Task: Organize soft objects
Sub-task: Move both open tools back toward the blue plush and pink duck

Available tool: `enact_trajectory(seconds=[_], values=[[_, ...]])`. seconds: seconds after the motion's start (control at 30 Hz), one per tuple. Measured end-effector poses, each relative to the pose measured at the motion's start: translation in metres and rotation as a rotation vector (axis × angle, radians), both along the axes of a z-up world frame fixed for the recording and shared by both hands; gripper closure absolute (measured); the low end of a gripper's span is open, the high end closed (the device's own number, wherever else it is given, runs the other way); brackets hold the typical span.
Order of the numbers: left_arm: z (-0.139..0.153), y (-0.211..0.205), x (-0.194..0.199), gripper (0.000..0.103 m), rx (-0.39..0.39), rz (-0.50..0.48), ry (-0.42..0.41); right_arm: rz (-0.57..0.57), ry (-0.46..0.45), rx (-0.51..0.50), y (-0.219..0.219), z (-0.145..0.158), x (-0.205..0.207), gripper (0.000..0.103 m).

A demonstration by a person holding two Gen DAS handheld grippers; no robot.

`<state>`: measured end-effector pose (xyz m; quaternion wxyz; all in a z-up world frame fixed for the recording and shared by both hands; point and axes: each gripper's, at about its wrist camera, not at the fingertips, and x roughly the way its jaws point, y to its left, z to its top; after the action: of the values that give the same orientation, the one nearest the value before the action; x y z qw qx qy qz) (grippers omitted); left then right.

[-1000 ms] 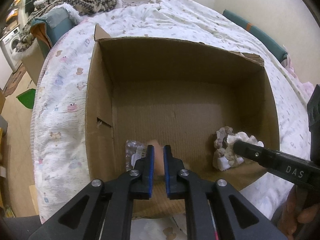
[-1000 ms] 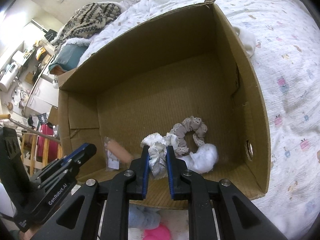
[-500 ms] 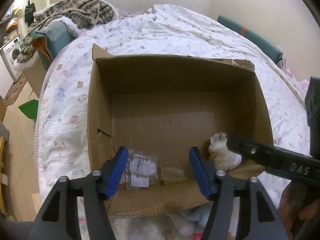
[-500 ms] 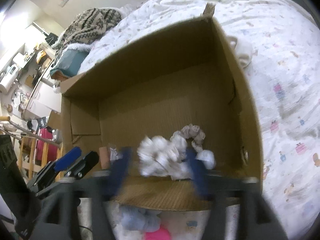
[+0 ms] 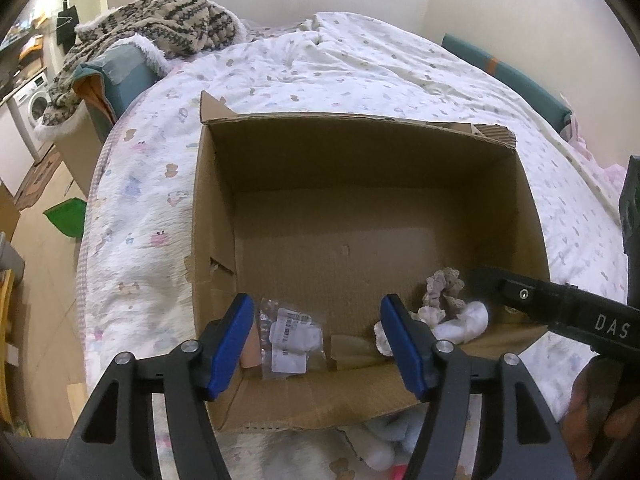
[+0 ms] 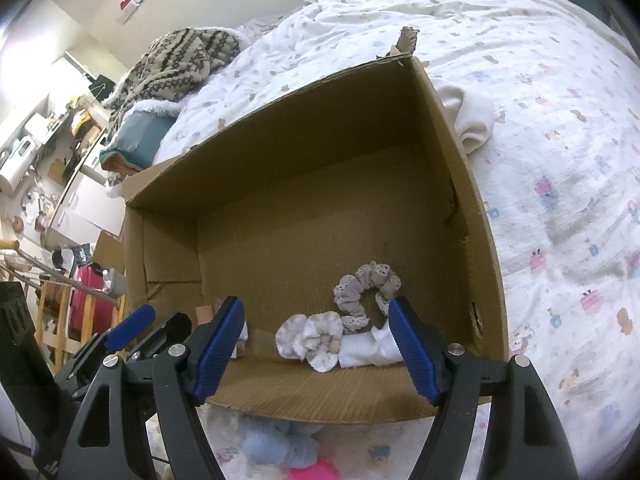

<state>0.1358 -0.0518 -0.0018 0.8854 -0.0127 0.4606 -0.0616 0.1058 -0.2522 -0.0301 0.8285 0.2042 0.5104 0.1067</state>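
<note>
Both claws stand wide open with nothing held: the left claw (image 5: 316,344) hangs over the near left corner of the cardboard box (image 5: 208,208), and the right claw (image 6: 316,344) over the near right part of it. Under the left one lie a clear plastic packet (image 5: 290,340) with white labels and a small tan piece (image 5: 352,346) on the box floor; under the right one lie a white frilly scrunchie (image 6: 310,338), a grey lace-edged scrunchie (image 6: 366,294) and a white cloth bundle (image 6: 368,350), touching one another against the near wall. The drop looks done, so the sound move is probably to lift both claws straight up and clear of the near wall before reaching for more, keeping the jaws wide so no frill catches. More soft things wait on the bed (image 6: 560,160) just outside the near wall, a pale blue one (image 6: 272,446) and a bright pink one (image 6: 316,472), both cut off by the claw arms and the picture edge, so what they are is unclear. A peach-coloured thing (image 5: 250,350) behind the left claw's blue pad is mostly hidden. A cream cloth (image 6: 472,120) lies beside the box's right wall.
</note>
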Motion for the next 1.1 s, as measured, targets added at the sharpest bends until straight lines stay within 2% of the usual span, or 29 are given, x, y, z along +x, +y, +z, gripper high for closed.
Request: enact_trajectory(seconds=[0.63, 1.1], values=[[0.019, 0.009, -0.027, 0.04, 0.056, 0.032, -0.035, -0.024, -0.024, -0.005, -0.01, 0.019, -0.026, 0.024], [0.019, 0.023, -0.053, 0.039, 0.019, 0.099, 0.0, -0.04, -0.022, -0.01, -0.019, 0.023, -0.054, 0.024]])
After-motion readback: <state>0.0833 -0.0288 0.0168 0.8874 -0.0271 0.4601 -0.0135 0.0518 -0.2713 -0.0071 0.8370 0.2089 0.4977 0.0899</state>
